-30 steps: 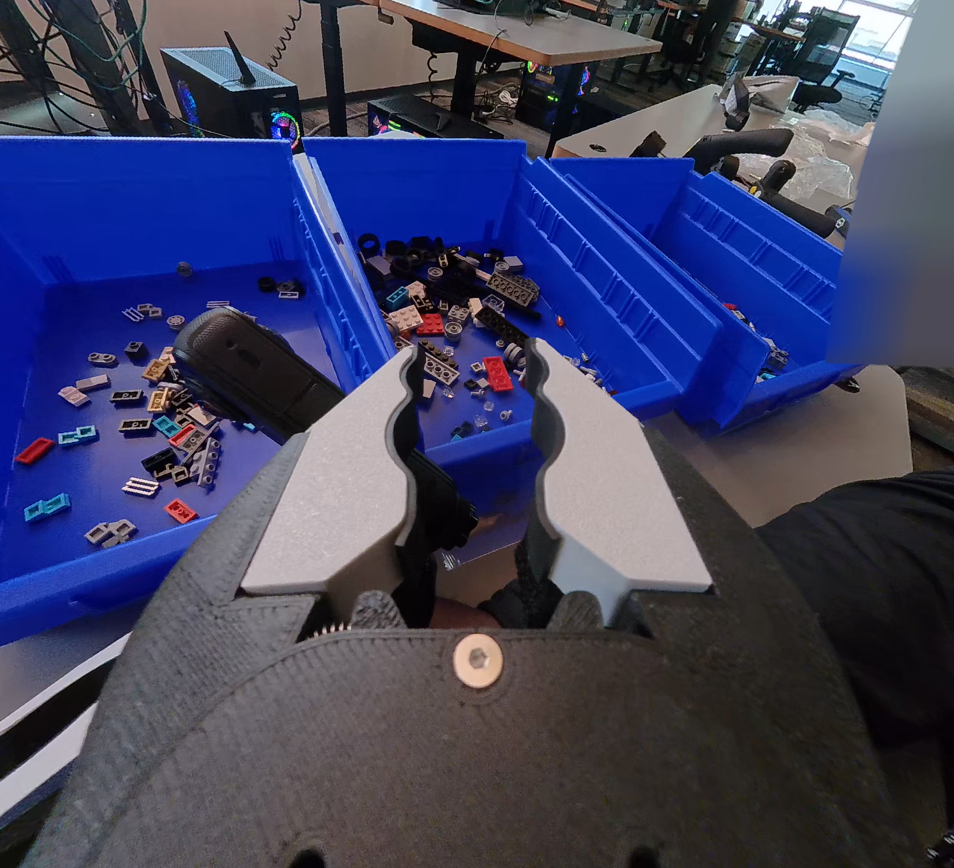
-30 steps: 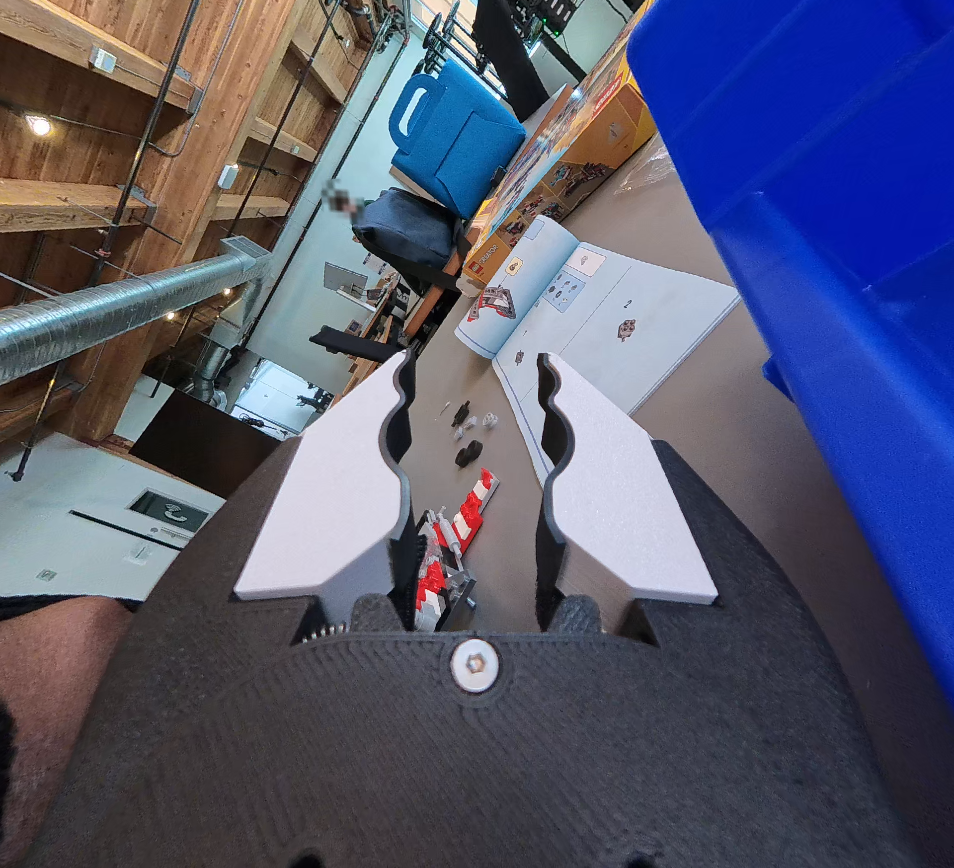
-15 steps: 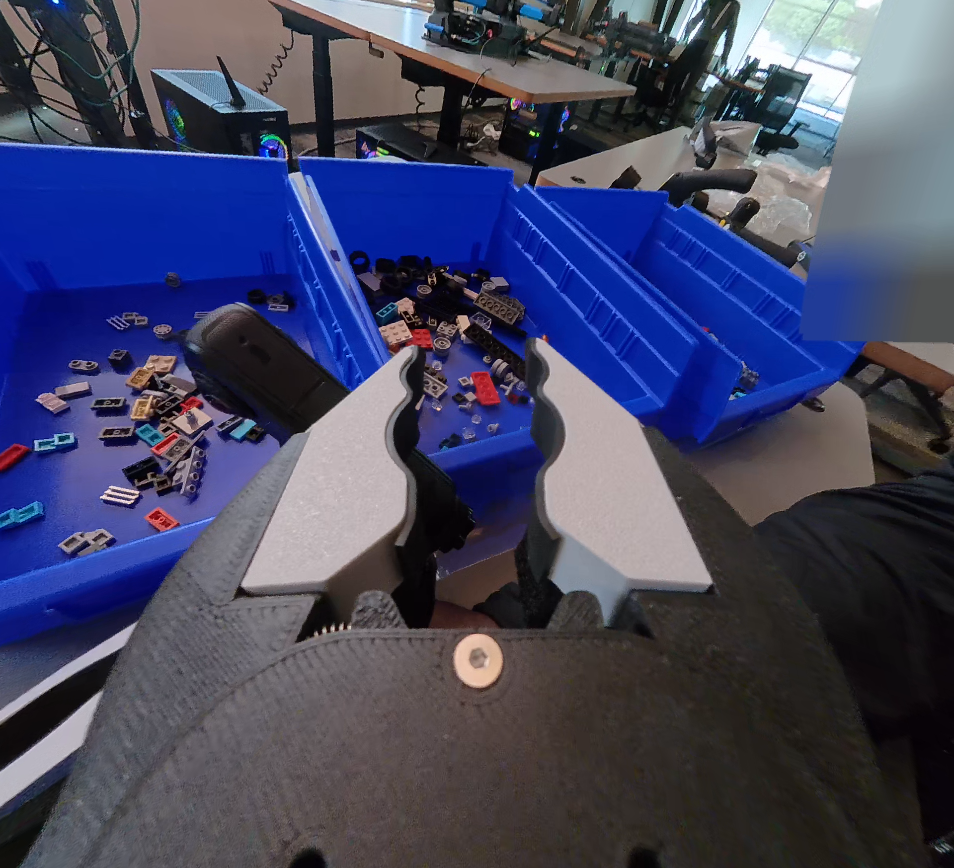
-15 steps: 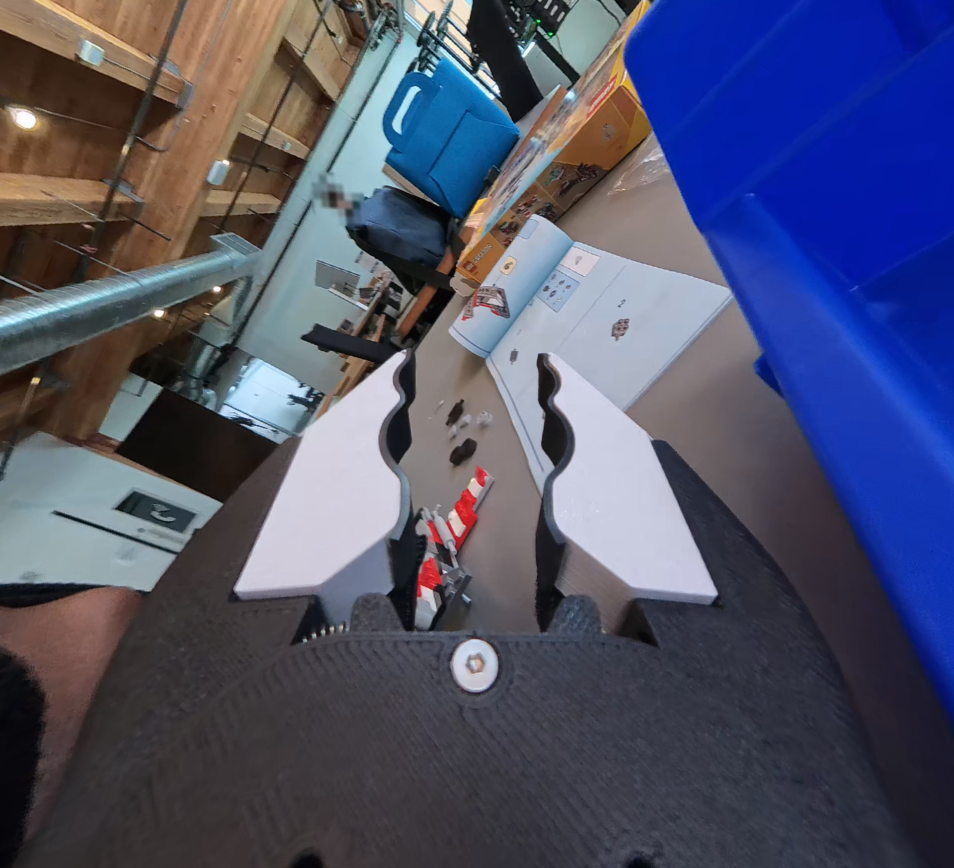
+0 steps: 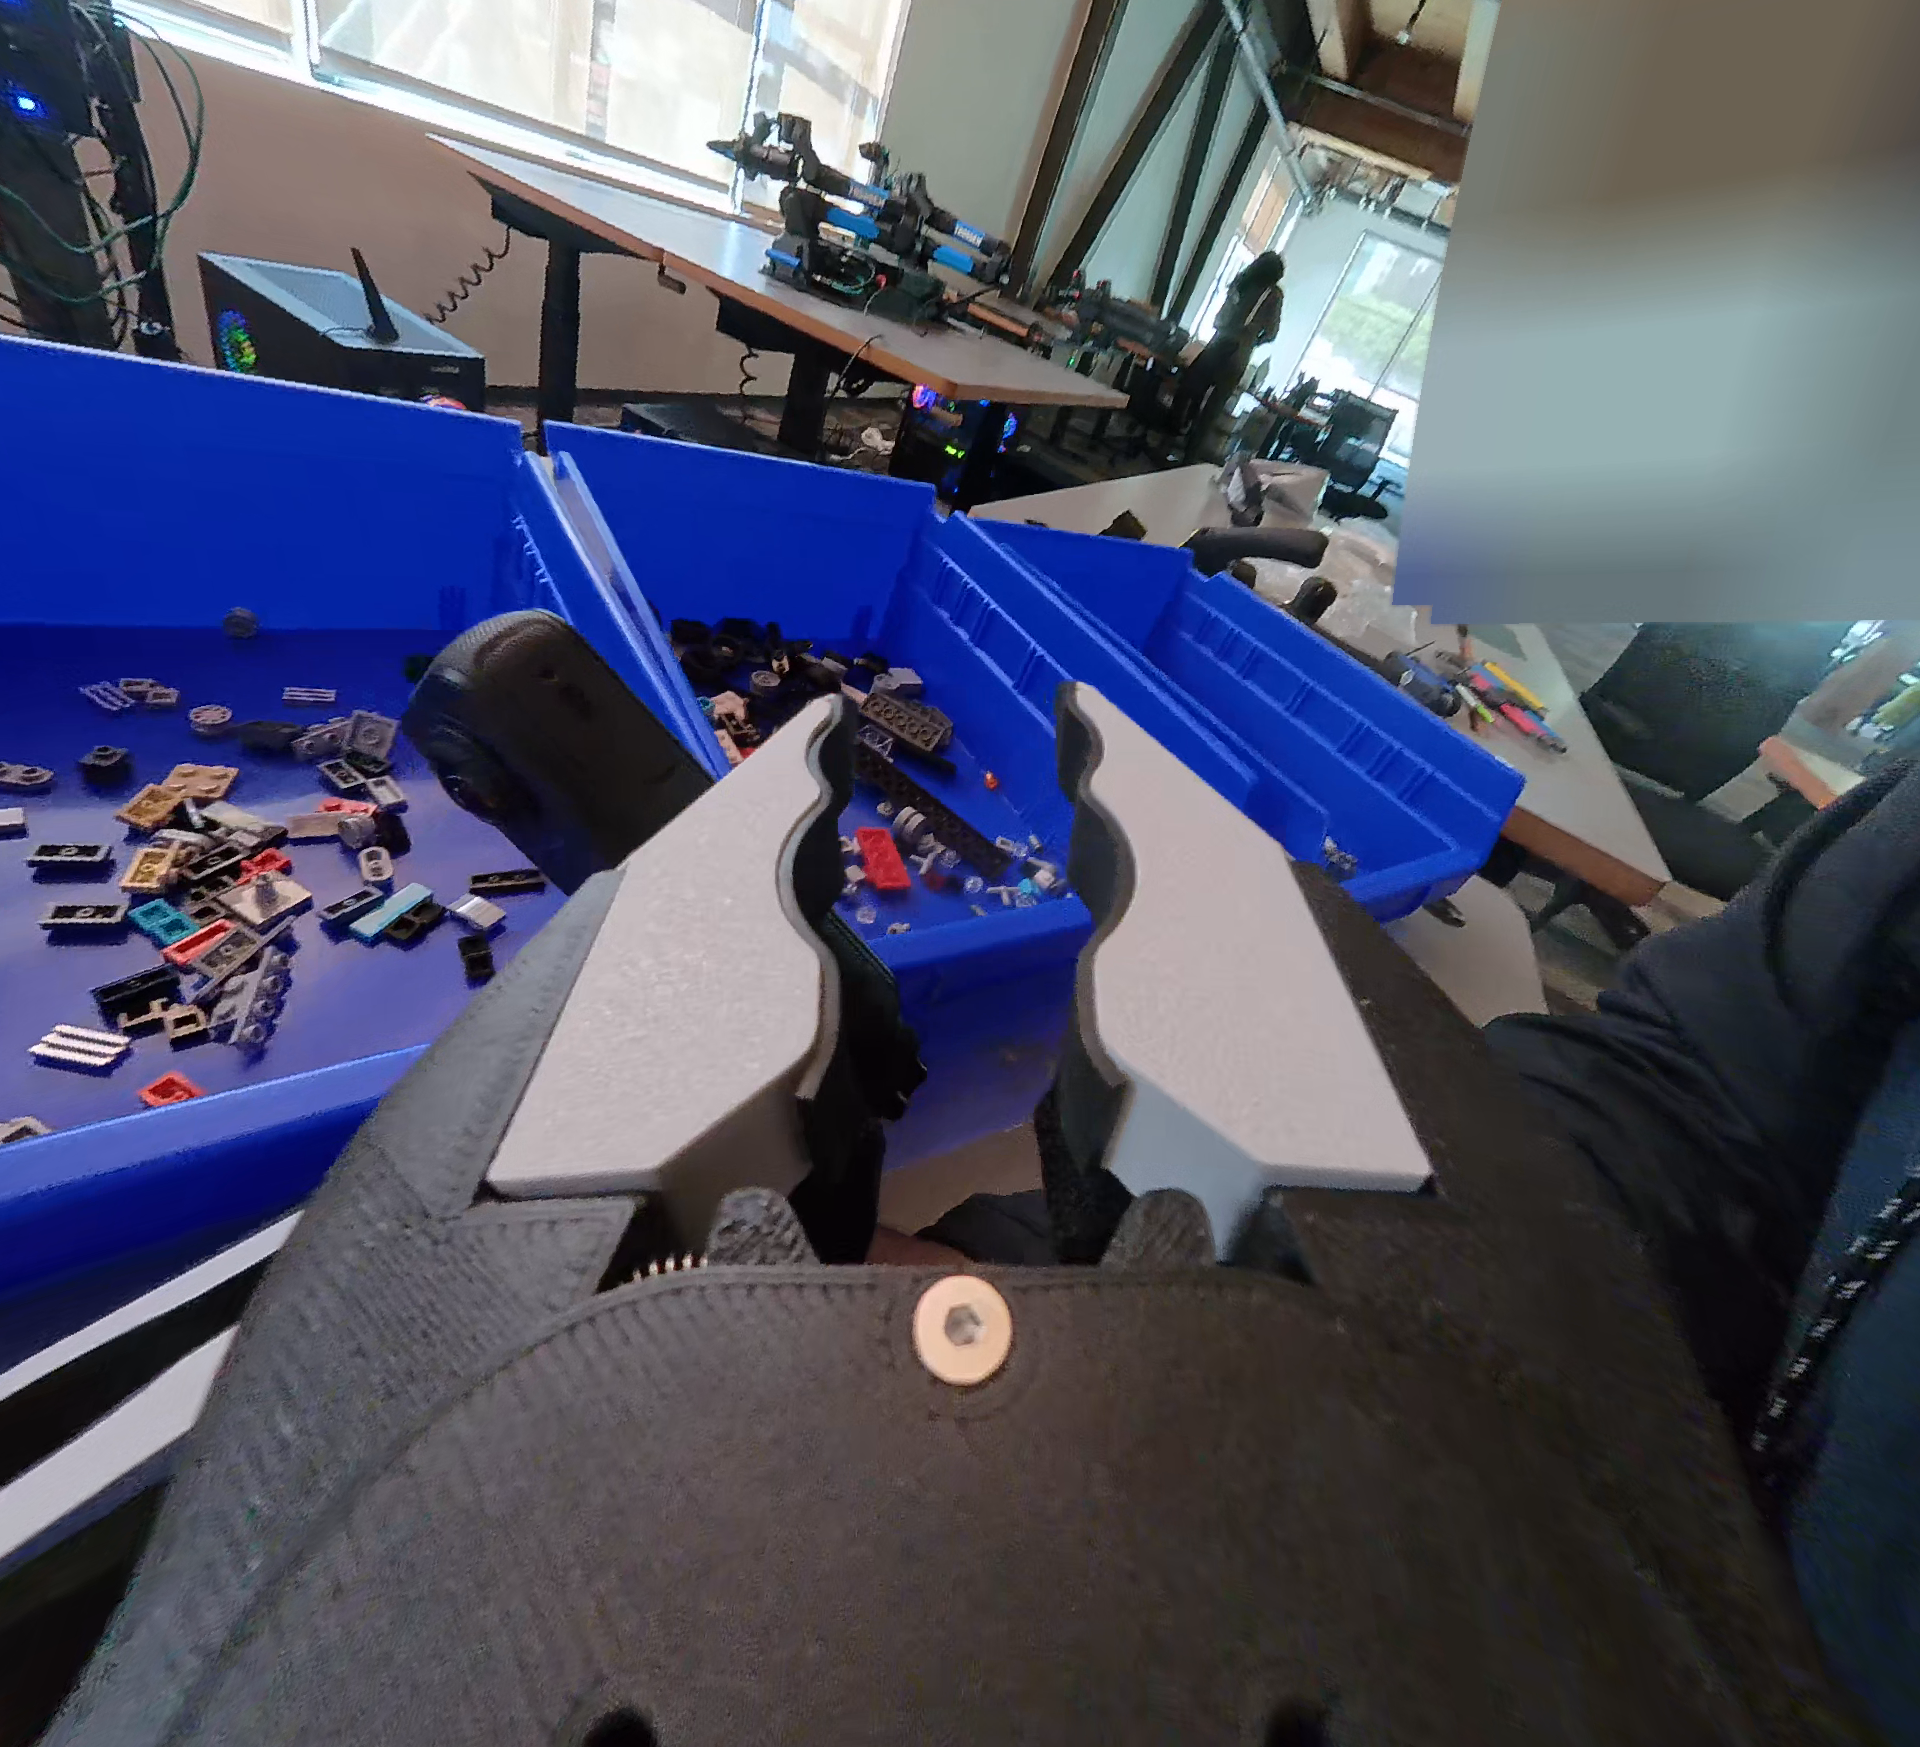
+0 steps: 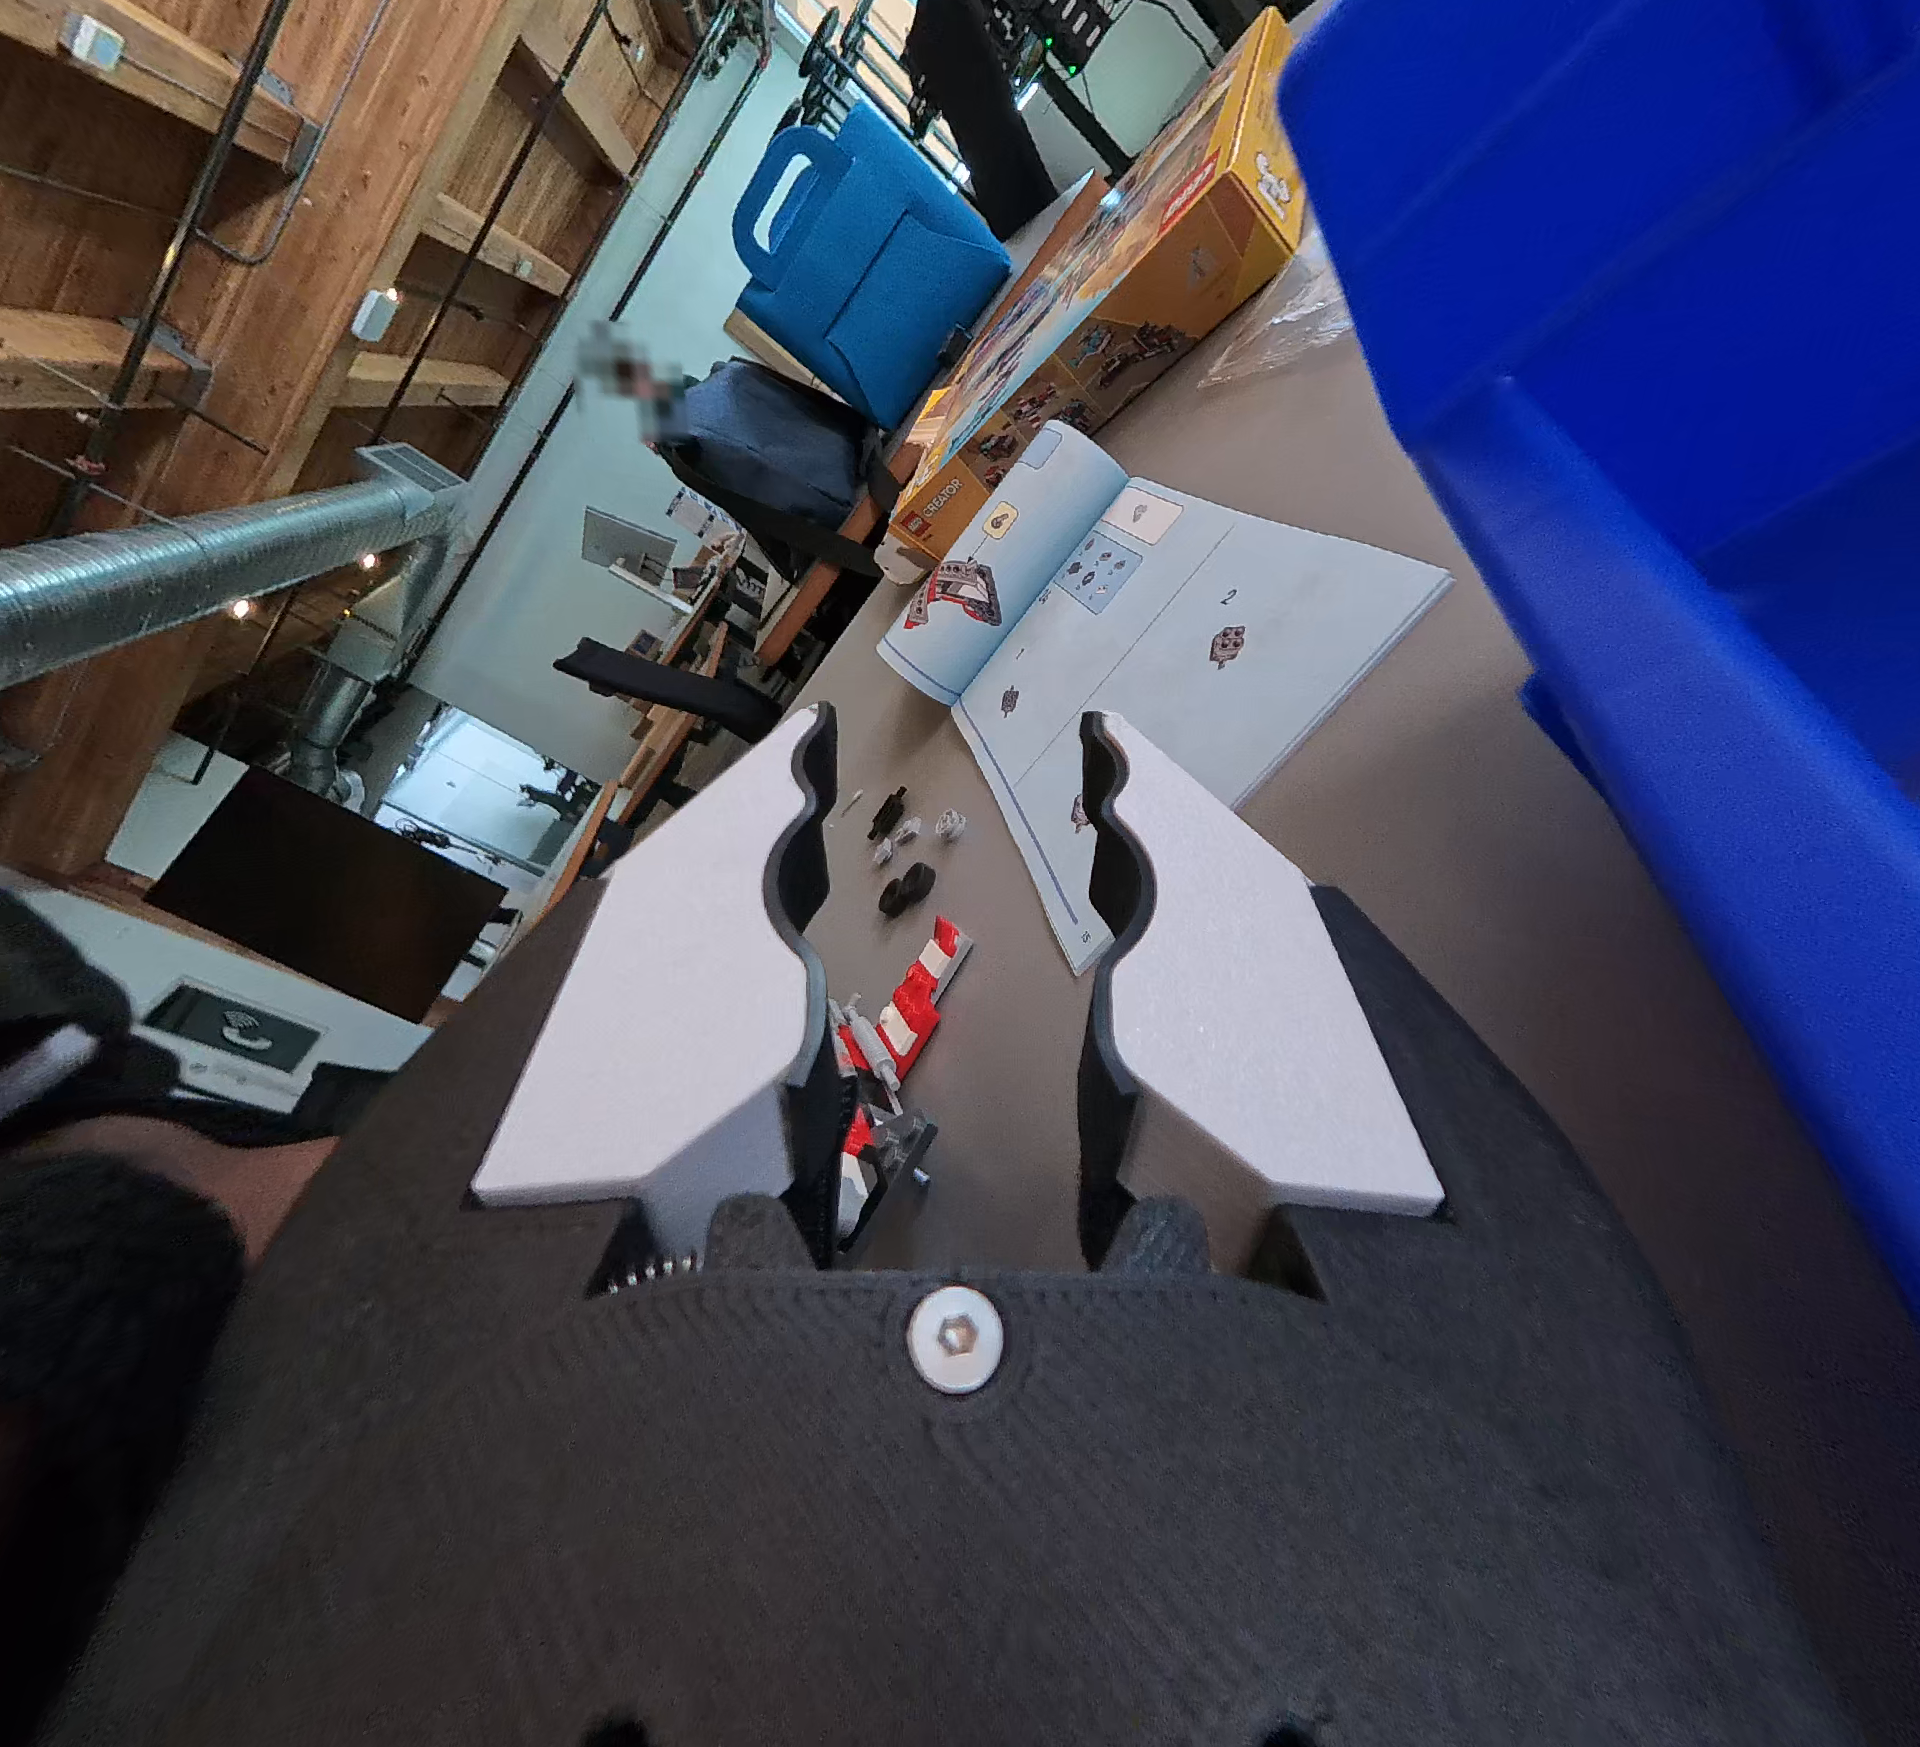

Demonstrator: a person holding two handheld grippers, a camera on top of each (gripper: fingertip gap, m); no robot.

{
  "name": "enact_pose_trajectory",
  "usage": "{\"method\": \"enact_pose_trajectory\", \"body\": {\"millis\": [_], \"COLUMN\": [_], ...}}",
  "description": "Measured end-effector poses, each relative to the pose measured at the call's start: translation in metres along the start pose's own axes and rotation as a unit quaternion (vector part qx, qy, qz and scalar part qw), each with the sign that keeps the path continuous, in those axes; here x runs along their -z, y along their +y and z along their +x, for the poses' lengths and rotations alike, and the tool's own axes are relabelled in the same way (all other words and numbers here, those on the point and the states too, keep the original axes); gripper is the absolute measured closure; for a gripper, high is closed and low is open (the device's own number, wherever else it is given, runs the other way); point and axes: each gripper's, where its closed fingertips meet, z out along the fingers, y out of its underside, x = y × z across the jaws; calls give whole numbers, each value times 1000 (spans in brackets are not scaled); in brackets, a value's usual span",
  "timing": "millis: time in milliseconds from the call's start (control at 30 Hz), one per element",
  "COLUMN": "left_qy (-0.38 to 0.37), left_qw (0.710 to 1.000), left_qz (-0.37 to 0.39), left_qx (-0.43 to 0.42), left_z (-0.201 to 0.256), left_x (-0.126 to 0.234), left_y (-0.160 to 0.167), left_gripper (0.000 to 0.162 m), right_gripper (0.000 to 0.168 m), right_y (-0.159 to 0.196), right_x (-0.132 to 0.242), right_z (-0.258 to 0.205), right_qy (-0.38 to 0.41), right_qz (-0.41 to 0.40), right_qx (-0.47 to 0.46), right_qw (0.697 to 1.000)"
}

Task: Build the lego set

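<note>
My left gripper (image 5: 951, 710) is open and empty, held above the front edge of the blue bins. The left bin (image 5: 260, 523) and the middle bin (image 5: 748, 544) hold several loose lego pieces. The other gripper's black body (image 5: 530, 752) lies over the wall between them. My right gripper (image 6: 956, 726) is open and empty, tilted low over the grey table (image 6: 1434, 876). A red, white and grey lego assembly (image 6: 904, 1011) lies on the table between its fingers. A few small black and grey pieces (image 6: 904, 840) lie just beyond. The open instruction booklet (image 6: 1143, 627) lies farther ahead.
A third blue bin (image 5: 1299, 741) stands to the right. A yellow lego box (image 6: 1101, 326) lies past the booklet. A blue bin wall (image 6: 1662, 347) fills the right of the right wrist view. A dark sleeve (image 5: 1714, 1126) is at the lower right. Desks with equipment stand behind. The gap from one gripper's tips to the other's is roughly 20 cm.
The left gripper has tilted upward, so the bins sit lower in its view and more of the room shows. The right gripper has barely moved. Both stay open.
</note>
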Motion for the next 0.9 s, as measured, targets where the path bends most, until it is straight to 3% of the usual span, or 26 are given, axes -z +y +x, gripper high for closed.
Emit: {"method": "enact_pose_trajectory", "body": {"millis": [333, 767, 900], "left_qy": [54, 64, 61], "left_qw": [998, 996, 994], "left_qz": [25, 38, 46], "left_qx": [26, 42, 73], "left_z": [12, 9, 3], "left_x": [2, 9, 22], "left_y": [-3, -5, -35], "left_gripper": [124, 127, 126], "right_gripper": [123, 124, 123], "right_y": [-8, -1, 4], "right_x": [14, 8, 5], "right_z": [4, 2, -1], "right_qy": [19, 14, 15], "right_qz": [35, 10, -4], "right_qx": [2, 4, 20], "right_qw": [999, 1000, 1000]}}
